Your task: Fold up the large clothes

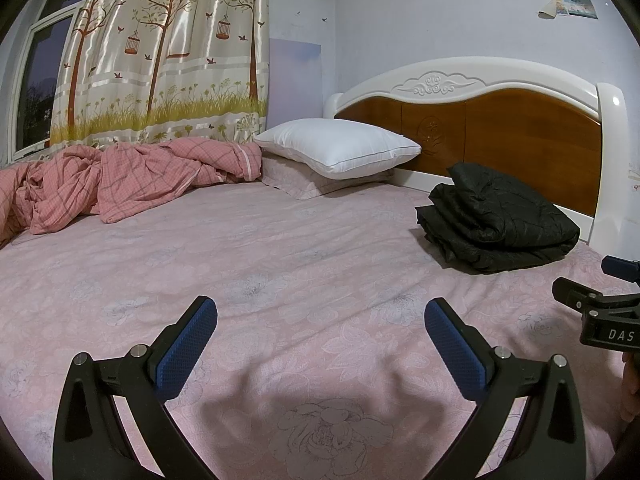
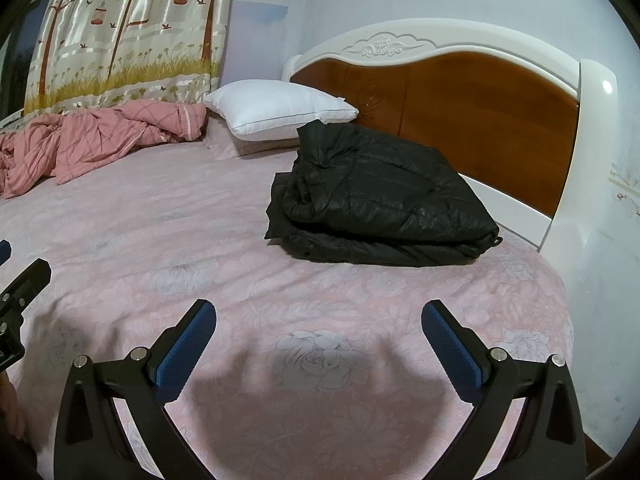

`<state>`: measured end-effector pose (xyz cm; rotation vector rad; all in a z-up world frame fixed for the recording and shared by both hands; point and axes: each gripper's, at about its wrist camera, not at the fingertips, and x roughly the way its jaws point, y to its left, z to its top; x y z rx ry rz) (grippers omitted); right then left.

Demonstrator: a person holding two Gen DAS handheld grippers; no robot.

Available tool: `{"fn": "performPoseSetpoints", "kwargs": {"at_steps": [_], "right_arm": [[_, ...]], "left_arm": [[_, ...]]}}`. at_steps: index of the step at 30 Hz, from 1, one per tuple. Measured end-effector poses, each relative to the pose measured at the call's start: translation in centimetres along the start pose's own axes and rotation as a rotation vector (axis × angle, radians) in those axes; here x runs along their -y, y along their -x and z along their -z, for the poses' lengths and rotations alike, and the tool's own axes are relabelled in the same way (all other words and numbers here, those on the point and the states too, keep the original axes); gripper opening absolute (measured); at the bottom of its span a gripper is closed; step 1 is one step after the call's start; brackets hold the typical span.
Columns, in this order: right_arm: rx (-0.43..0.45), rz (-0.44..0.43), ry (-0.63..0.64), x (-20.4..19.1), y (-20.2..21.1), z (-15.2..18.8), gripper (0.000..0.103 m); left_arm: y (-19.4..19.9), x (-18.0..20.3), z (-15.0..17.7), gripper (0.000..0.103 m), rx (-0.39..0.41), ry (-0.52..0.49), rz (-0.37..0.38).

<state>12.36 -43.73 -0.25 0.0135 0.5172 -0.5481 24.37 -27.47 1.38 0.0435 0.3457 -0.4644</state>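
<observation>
A black quilted jacket point(image 2: 384, 204) lies folded in a thick stack on the pink floral bed sheet point(image 2: 208, 240), near the headboard. It also shows in the left wrist view point(image 1: 500, 220) at the far right. My left gripper point(image 1: 320, 316) is open and empty above the bare sheet, well short of the jacket. My right gripper point(image 2: 319, 316) is open and empty above the sheet, in front of the jacket and apart from it. Part of the right gripper's body shows at the right edge of the left wrist view point(image 1: 608, 312).
A white pillow point(image 1: 340, 152) rests on a pink one by the wood and white headboard point(image 1: 500, 128). A crumpled pink checked duvet point(image 1: 120, 180) lies along the far left under a patterned curtain point(image 1: 168, 52). The bed's right edge point(image 2: 560, 304) meets the wall.
</observation>
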Motion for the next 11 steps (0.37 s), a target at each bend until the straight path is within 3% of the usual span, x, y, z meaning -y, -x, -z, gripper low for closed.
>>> {"fn": "performPoseSetpoints", "kwargs": {"at_steps": [11], "right_arm": [[-0.001, 0.000, 0.000, 0.07, -0.06, -0.09, 0.103]], "left_arm": [[-0.02, 0.00, 0.02, 0.103, -0.006, 0.000, -0.001]]}}
